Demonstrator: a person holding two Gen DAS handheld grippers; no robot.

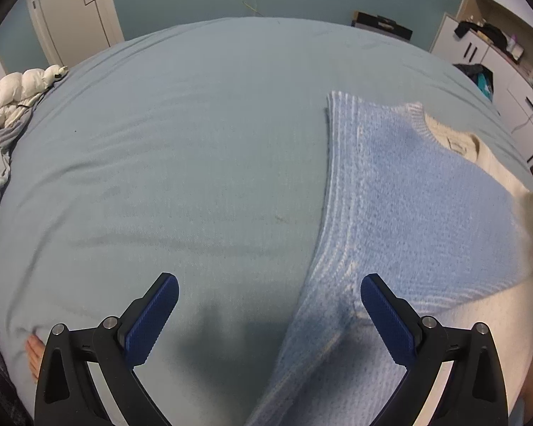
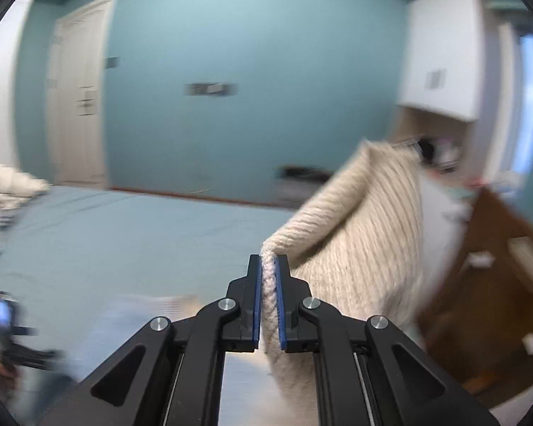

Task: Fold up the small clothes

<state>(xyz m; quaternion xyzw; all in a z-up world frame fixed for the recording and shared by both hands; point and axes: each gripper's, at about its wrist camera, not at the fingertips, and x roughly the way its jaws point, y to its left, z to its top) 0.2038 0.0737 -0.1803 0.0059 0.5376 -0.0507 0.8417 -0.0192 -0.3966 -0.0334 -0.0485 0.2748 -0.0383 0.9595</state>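
Observation:
A small knit sweater (image 1: 408, 191), blue with pale stripes and a cream part, lies on the pale blue bed (image 1: 181, 149) at the right. One blue sleeve runs down between the blue pads of my left gripper (image 1: 269, 293), which hovers above it, open. In the right wrist view my right gripper (image 2: 269, 261) is shut on the ribbed edge of the cream knit (image 2: 366, 220). The cream fabric is lifted off the bed (image 2: 124, 234) and hangs to the right of the fingers. That view is blurred.
A white puffy quilt (image 1: 14, 92) is bunched at the bed's left edge. White cabinets (image 1: 494, 53) with dark clutter stand at the right, a white door (image 1: 74, 10) at the back left. A bare foot (image 1: 33, 353) shows by the bed's lower left edge. The other gripper (image 2: 7, 326) is blurred.

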